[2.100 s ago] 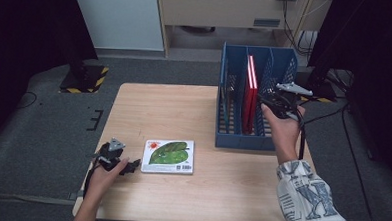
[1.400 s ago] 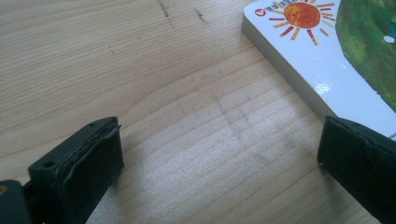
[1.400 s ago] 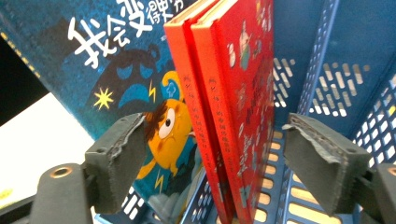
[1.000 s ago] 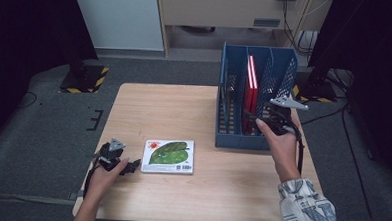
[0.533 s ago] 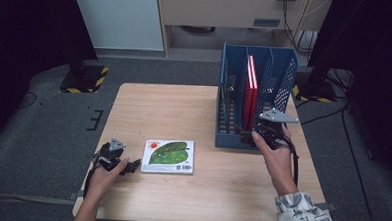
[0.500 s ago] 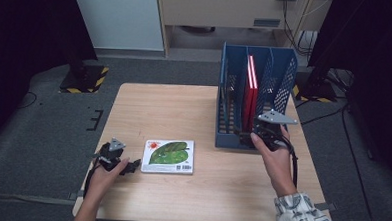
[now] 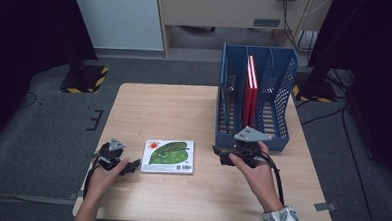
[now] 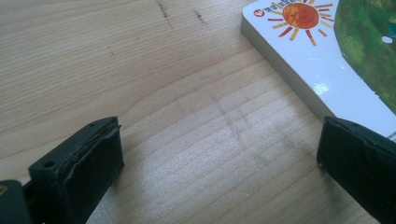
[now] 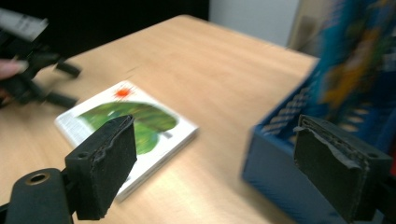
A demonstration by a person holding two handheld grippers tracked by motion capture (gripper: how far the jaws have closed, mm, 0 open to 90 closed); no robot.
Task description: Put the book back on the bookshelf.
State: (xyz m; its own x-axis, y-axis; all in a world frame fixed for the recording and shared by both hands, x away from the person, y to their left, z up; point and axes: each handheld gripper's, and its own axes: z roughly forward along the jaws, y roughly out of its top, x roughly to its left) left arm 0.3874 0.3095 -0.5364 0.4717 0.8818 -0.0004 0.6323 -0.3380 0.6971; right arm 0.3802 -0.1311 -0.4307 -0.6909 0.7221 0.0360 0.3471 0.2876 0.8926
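From the high view, a thin square board book with a white cover and a green leaf picture (image 7: 168, 156) is lying flat on the light wooden table (image 7: 184, 110). The left gripper (image 7: 131, 165) is resting just beside its left edge. The right gripper (image 7: 219, 155) is hovering to its right, in front of the blue mesh file rack (image 7: 280, 94) holding red books (image 7: 251, 88).

In the left gripper view, the jaws are standing wide apart with bare wood between them, one jaw overlapping the book's (image 8: 327, 60) near corner.

In the right gripper view, the jaws are gaping with nothing between them, having just been closing slightly; the book (image 9: 126, 126) is lying beyond the left finger (image 9: 109, 163), the rack (image 9: 299, 154) behind the right.
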